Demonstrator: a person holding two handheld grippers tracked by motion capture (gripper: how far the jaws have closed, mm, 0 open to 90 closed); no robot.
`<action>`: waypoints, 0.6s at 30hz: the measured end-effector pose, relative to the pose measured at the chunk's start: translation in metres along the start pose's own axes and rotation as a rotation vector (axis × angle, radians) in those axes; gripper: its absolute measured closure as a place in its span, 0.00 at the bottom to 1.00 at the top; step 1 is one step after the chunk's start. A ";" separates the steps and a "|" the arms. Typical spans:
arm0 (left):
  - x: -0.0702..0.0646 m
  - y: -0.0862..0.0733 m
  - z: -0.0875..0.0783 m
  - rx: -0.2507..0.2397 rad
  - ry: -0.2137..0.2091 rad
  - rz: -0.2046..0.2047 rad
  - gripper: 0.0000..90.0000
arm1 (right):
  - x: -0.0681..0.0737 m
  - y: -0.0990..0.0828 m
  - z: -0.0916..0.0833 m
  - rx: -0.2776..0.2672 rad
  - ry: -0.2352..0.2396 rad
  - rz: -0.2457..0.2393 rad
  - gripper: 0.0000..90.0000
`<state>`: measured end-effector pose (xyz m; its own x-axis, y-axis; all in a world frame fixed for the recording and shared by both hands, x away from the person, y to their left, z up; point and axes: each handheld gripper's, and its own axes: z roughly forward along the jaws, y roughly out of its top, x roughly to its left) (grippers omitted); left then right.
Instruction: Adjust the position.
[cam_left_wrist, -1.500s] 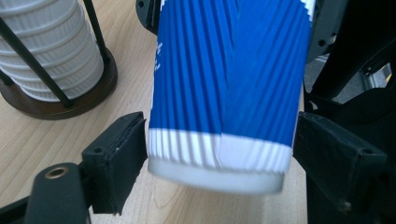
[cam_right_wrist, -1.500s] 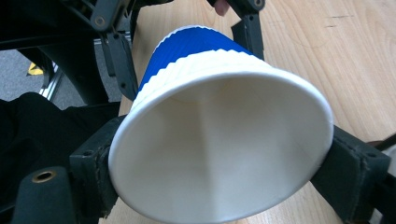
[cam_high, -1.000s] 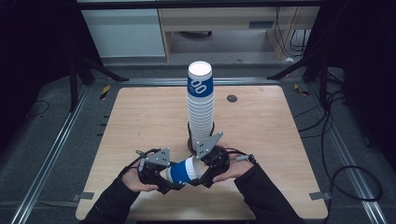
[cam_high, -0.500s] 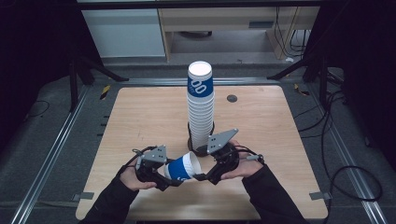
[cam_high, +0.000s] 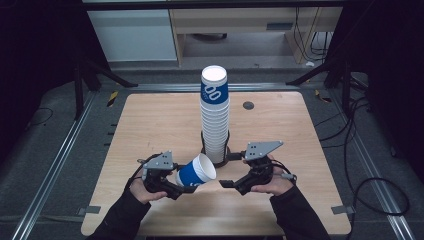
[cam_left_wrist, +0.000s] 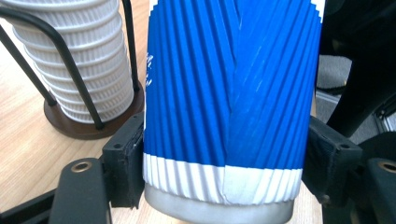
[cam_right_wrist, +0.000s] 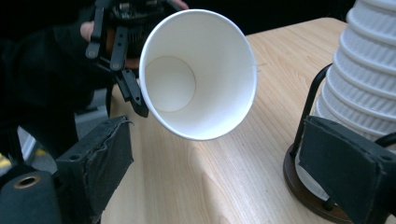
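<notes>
Item: one blue ribbed paper cup with a white band at its base and a white inside. It lies tipped on its side in my left gripper, just above the light wooden table near its front edge, mouth turned toward my right gripper.

Hold: in the left gripper view my two black pads press the blue ribbed paper cup from either side, low on the wall near the white band. Closed on it, narrow.

Right gripper: its jaws have just been opening. In the right gripper view they stand wide with bare table between them, and the cup's open mouth hangs beyond them, untouched.

Handling, as I judge it: very light, thin-walled, easily crushed. The corrugated sleeve gives friction, so a gentle squeeze is enough. The stiffest places are the base ring and the rolled rim; the mid-wall would buckle under a hard pinch. Best taken low, as now, or across the rim.

Nearby: a tall stack of white ribbed paper cups topped by a blue one, standing in a black wire holder on a round dark base, just behind the two grippers.
</notes>
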<state>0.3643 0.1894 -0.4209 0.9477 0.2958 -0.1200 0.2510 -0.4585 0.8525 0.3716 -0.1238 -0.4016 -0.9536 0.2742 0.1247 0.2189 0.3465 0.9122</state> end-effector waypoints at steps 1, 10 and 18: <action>0.000 0.000 0.000 -0.009 0.000 0.000 0.29 | -0.001 -0.001 0.000 -0.007 -0.001 0.008 0.10; -0.004 0.002 0.004 -0.044 -0.017 0.006 0.29 | 0.001 -0.001 0.009 -0.021 0.019 0.030 0.09; -0.008 0.004 0.006 -0.064 -0.018 0.019 0.29 | 0.001 0.000 0.018 -0.028 0.040 0.048 0.08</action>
<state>0.3588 0.1799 -0.4198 0.9557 0.2722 -0.1121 0.2205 -0.4095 0.8852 0.3745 -0.1079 -0.4085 -0.9498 0.2534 0.1833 0.2590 0.3088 0.9152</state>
